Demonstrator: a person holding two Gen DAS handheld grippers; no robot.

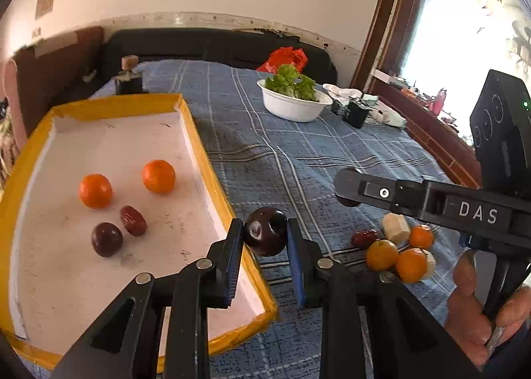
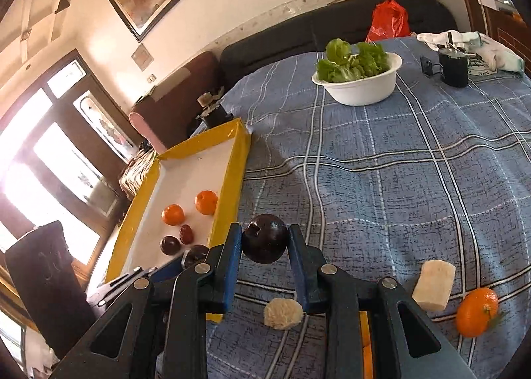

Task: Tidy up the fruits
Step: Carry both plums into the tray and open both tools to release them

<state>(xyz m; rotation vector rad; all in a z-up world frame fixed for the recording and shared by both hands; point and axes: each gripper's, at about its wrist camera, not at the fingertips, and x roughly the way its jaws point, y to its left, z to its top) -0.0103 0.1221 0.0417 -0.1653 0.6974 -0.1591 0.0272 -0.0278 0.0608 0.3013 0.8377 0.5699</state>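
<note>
Plums [image 1: 265, 235] [image 2: 265, 243] sit clamped in both grippers' nearly closed jaws. Left gripper [image 1: 264, 239] hangs at the yellow tray's [image 1: 205, 160] right rim, nearer than right gripper [image 2: 264, 244], which is over the blue cloth; tray lies leftward.

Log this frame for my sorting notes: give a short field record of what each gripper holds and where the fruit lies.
left gripper: shut on a dark plum
right gripper: shut on another dark plum
tray: two oranges, one plum, one red date
tablecloth: oranges, a red date, pale peeled pieces
bowl: lettuce
</note>
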